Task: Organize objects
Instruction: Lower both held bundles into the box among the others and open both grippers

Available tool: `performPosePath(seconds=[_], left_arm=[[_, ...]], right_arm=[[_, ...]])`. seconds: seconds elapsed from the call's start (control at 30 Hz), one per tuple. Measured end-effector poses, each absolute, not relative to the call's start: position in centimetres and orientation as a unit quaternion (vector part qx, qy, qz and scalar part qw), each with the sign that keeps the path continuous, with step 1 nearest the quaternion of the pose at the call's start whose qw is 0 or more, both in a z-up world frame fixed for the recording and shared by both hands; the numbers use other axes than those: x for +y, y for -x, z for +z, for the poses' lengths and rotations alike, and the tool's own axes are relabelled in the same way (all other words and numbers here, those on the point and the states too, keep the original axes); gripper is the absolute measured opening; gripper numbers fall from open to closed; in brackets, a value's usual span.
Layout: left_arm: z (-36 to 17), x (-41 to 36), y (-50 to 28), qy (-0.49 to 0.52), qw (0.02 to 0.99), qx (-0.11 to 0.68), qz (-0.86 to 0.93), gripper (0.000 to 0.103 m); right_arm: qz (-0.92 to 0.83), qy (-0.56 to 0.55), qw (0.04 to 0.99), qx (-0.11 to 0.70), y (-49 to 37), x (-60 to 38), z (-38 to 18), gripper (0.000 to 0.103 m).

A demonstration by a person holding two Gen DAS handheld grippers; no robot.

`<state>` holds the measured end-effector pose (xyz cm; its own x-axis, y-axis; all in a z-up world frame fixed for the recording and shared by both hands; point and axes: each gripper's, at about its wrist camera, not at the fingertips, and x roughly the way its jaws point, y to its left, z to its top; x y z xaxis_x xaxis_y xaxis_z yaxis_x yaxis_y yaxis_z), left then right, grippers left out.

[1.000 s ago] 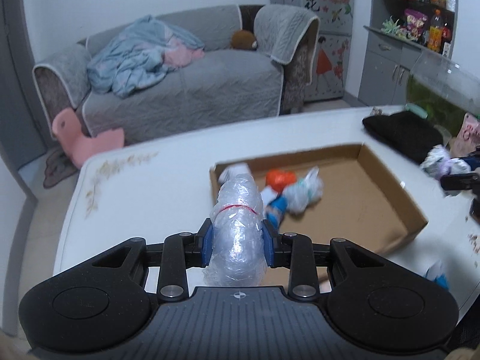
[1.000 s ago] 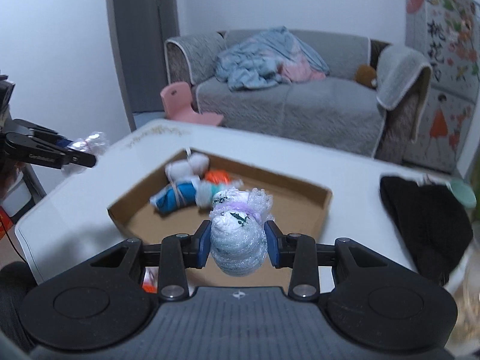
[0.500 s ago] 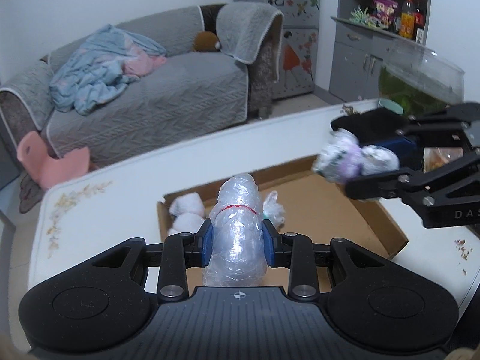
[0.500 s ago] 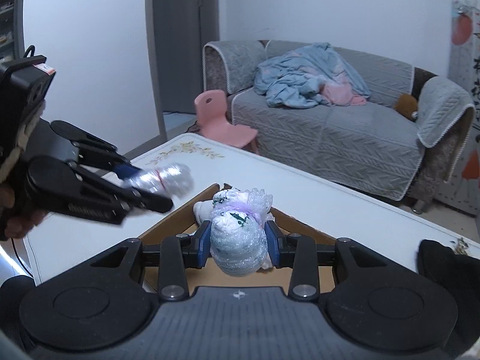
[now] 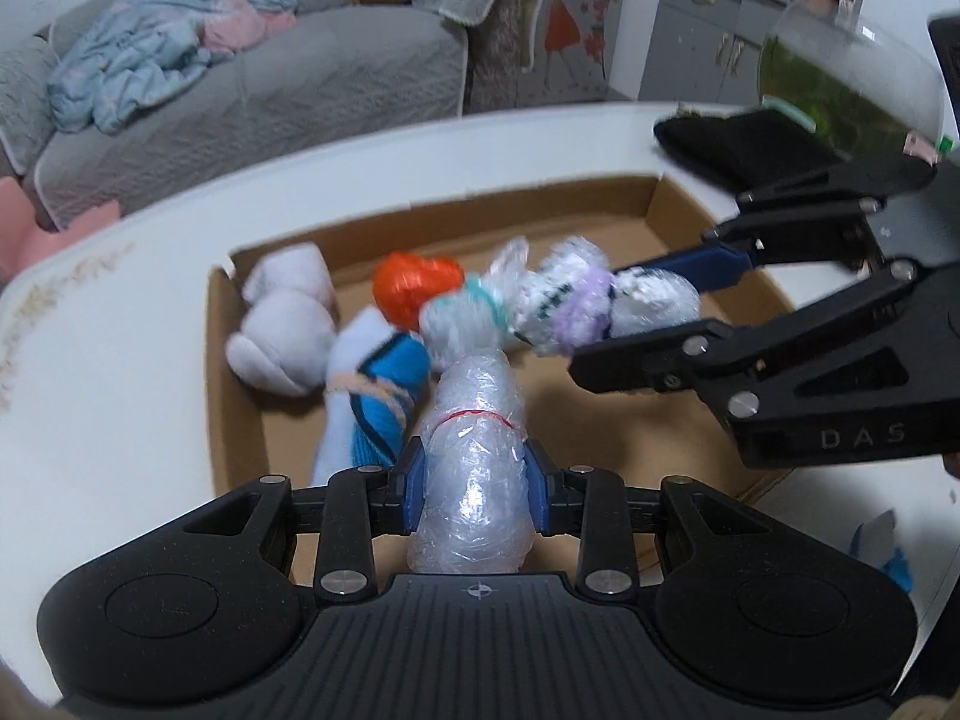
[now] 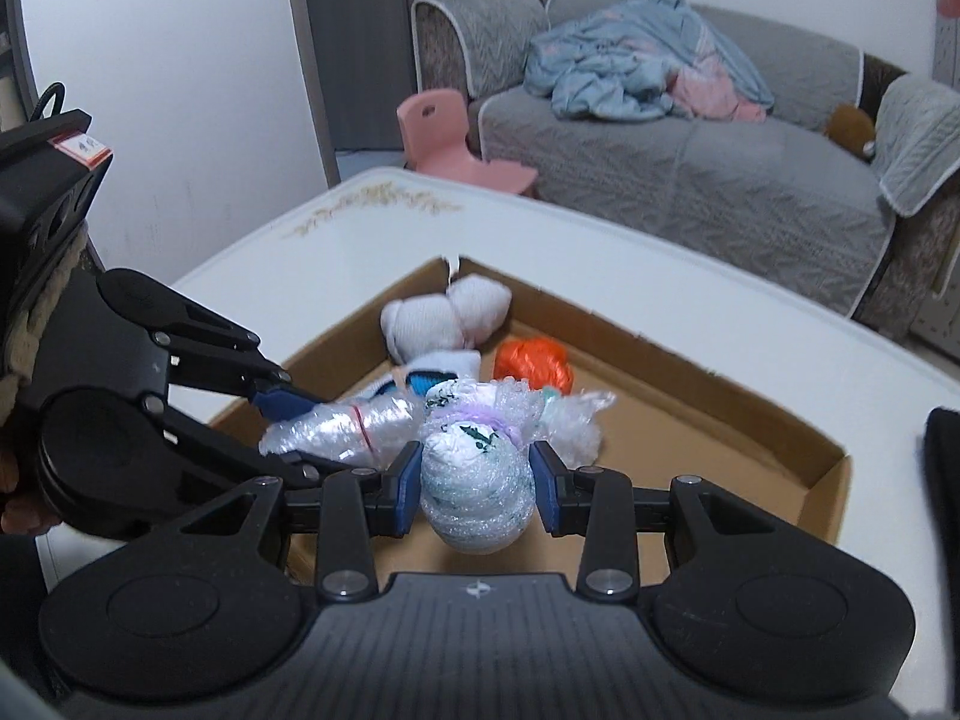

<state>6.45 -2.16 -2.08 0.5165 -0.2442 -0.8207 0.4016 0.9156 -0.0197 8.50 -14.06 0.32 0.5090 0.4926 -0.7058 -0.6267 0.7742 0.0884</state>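
Left hand-held gripper (image 5: pixel 474 483): clenched on a clear bubble-wrap roll (image 5: pixel 474 468) tied with a red band, pads pressing its lower half.
Right hand-held gripper (image 6: pixel 474 486): clenched on a rounder bubble-wrap bundle (image 6: pixel 474 480) with a purple band and dark print inside.
Where: both bundles hang over the cardboard box (image 5: pixel 678 210) on the white bench (image 5: pixel 120 360), above the pile in the box's far-left corner.
Pile: a white sock ball (image 5: pixel 282 324), an orange ball (image 5: pixel 417 291), a blue and white roll (image 5: pixel 378 402) and a teal-banded wrap (image 5: pixel 465 324), all touching or nearly so.
Handling: likely light, soft and springy; the plastic looks slick, so a bundle could squirm out if pinched near an end. Best held across the thick middle, beside the band.
Roll axis: long axis runs forward along the fingers, tip toward the pile.
Bundle axis: short and stubby, frilled end pointing forward and slightly up.
Risk: the two tips nearly meet over the box and could knock each other.
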Motion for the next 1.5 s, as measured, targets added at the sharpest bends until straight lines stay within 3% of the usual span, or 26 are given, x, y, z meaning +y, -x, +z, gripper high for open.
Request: performPosePath(seconds=[0.7, 1.03, 1.13, 1.2, 1.5], left_arm=[[-4.9, -0.3, -6.7, -0.094, 0.878, 0.462, -0.084, 0.041], [-4.9, -0.8, -6.3, -0.131, 0.880, 0.451, -0.070, 0.057], [-4.8, -1.2, -6.0, -0.143, 0.881, 0.445, -0.070, 0.066], [-4.7, -1.4, -5.8, -0.151, 0.882, 0.441, -0.067, 0.068], [-3.8, -1.4, -5.4, -0.163, 0.884, 0.433, -0.064, 0.073]], right_arm=[[0.349, 0.111, 0.836, 0.409, -9.5, -11.3, -3.2, 0.036], [0.355, 0.127, 0.826, 0.420, -9.8, -11.0, -3.6, 0.037], [0.354, 0.128, 0.827, 0.419, -9.7, -11.2, -3.4, 0.045], [0.354, 0.127, 0.826, 0.419, -9.7, -11.3, -3.2, 0.051], [0.356, 0.129, 0.827, 0.416, -9.5, -11.2, -2.6, 0.052]])
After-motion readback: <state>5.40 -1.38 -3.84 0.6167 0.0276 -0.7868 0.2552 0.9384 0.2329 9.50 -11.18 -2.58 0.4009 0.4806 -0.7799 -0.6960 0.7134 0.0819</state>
